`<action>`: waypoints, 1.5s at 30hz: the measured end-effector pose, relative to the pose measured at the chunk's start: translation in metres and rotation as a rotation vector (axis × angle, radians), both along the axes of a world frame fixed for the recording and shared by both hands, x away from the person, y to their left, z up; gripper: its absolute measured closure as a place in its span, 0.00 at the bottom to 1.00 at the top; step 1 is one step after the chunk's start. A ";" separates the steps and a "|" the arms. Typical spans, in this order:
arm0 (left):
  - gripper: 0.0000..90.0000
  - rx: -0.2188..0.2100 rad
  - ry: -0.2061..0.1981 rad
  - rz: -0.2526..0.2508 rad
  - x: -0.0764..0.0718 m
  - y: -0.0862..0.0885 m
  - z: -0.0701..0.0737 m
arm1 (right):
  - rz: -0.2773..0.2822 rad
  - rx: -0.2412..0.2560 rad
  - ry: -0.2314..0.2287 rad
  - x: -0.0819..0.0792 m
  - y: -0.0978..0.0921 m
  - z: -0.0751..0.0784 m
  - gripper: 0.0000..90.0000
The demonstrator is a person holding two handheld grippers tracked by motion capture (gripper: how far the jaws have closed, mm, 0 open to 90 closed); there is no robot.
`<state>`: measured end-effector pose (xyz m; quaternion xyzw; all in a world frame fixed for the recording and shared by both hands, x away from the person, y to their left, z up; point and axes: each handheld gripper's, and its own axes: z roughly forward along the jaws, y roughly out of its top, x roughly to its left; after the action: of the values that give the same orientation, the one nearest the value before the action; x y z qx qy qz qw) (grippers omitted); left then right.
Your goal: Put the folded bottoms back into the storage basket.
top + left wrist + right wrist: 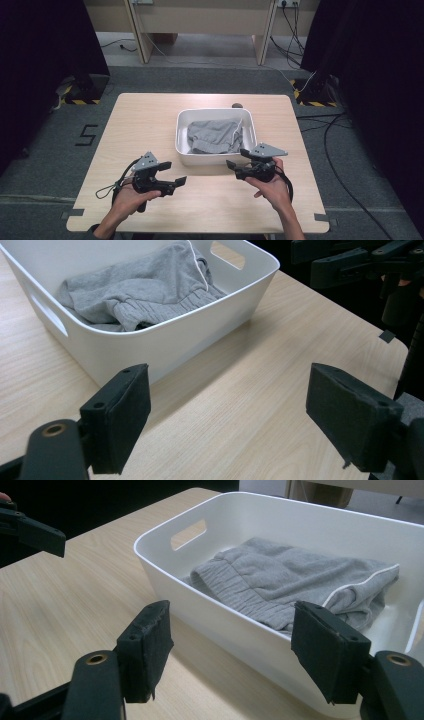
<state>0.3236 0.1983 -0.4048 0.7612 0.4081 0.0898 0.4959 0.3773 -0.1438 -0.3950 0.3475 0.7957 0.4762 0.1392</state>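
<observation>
Shorts (pixel 216 135), grey and crumpled, lie in the white tub (pixel 183 145) at the centre of the high view, waistband toward the near wall and a white cord along one edge. Both grippers hover over the bare table (pixel 150 115) below the tub, empty. The right gripper (pixel 239 164) sits at the tub's lower right corner, jaws wide apart; the left gripper (pixel 175 176) is lower left, well apart from the tub, jaws also wide. The step looks like reaching in for the shorts. To do it well, lift each gripper over the rim before dipping, aim for the raised ribbed waistband (pixel 235 592) rather than flat cloth, and pinch a single fold so the tub does not drag along.
</observation>
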 end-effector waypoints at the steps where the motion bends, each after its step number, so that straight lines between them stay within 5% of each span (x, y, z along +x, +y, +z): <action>1: 0.20 0.004 -0.001 -0.002 -0.001 0.000 -0.001 | 0.005 -0.008 0.005 -0.001 0.001 -0.001 0.37; 10: 0.20 0.013 -0.009 0.006 -0.009 0.007 -0.008 | 0.022 -0.005 0.007 -0.012 -0.002 -0.009 0.37; 26: 0.20 0.053 0.023 0.051 -0.023 0.027 -0.046 | 0.020 -0.020 0.007 -0.033 -0.013 -0.023 0.37; 45: 0.20 0.084 0.106 0.098 -0.041 0.048 -0.078 | 0.006 -0.044 0.047 -0.050 -0.023 -0.041 0.37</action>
<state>0.2824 0.2465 -0.4829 0.7642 0.4664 0.0908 0.4361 0.3272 -0.1670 -0.4356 0.3530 0.8101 0.4506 0.1267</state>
